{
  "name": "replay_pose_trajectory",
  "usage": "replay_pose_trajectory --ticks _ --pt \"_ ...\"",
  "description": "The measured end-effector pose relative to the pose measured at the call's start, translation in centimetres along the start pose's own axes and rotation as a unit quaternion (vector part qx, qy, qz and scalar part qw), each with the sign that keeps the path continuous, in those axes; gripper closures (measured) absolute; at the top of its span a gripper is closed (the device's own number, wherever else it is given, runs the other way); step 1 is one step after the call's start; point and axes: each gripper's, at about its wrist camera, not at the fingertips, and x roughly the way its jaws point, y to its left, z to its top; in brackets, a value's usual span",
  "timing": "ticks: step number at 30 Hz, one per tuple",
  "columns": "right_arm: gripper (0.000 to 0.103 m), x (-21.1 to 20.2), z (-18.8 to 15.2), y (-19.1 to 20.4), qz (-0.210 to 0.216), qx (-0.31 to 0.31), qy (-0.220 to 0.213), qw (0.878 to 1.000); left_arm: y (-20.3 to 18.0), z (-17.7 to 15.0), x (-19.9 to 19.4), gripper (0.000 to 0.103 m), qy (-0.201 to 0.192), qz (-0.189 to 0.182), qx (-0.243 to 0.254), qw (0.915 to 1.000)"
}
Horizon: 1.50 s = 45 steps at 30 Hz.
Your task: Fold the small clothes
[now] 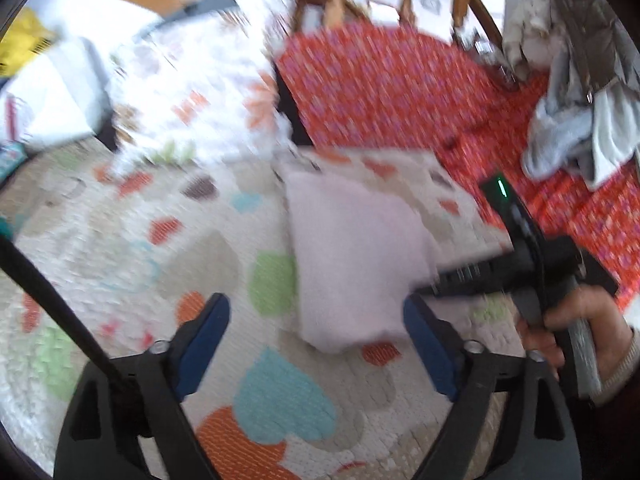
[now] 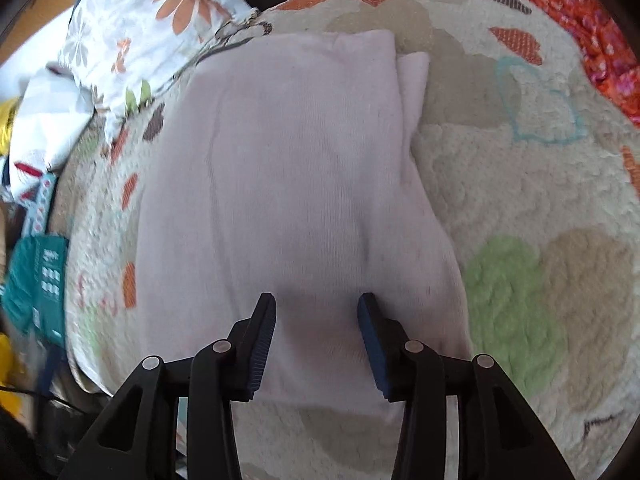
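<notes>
- Just ahead of the right tool (image 2: 317,300), between and beyond its two blue pads, lies a pale pink garment (image 2: 296,184), folded into a long block on a quilt (image 2: 520,200) printed with coloured hearts.
- The right tool's pads stand partly apart, pointing steeply down at the near end of the garment; whether the tips touch the cloth cannot be told, and nothing is pinched between them.
- A second folded layer of the garment shows along its far right edge.
- Beyond and left of the right tool, a white cloth with orange flowers (image 2: 132,36) lies bunched at the quilt's edge.
- The left tool (image 1: 316,312) has its pads spread wide with nothing between them; it hangs above the quilt (image 1: 120,240).
- Ahead of the left tool, slightly to its right, the garment (image 1: 352,248) lies on the quilt; this view is blurred.
- To the right of the left tool, a hand (image 1: 580,324) grips the black handle of the other tool.
- Further off, a red patterned cover (image 1: 392,88) spreads beyond the quilt, with a heap of grey clothes (image 1: 572,120) on it at far right.
</notes>
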Motion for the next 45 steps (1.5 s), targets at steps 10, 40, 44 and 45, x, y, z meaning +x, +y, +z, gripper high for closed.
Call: replay_pose_trajectory --ticks 10,40,44,45 --pt "0.047 -5.4 -4.7 1.1 -0.018 -0.01 -0.092 0.996 0.3 2.6 -5.6 0.0 -0.164 0.082 -0.003 0.9831" --pt "0.04 -2.4 -3.0 2.5 -0.122 -0.081 -0.127 0.981 7.9 -1.1 10.5 0.0 0.185 0.057 -0.098 0.9762" --pt "0.04 -1.8 -3.3 2.9 -0.115 -0.086 -0.115 0.983 8.8 -3.6 12.4 0.0 0.249 0.057 -0.129 0.9581" --pt "0.04 -1.8 -3.3 2.8 -0.111 -0.083 -0.112 0.984 8.9 -3.7 12.5 0.0 0.25 0.06 -0.129 0.9578"
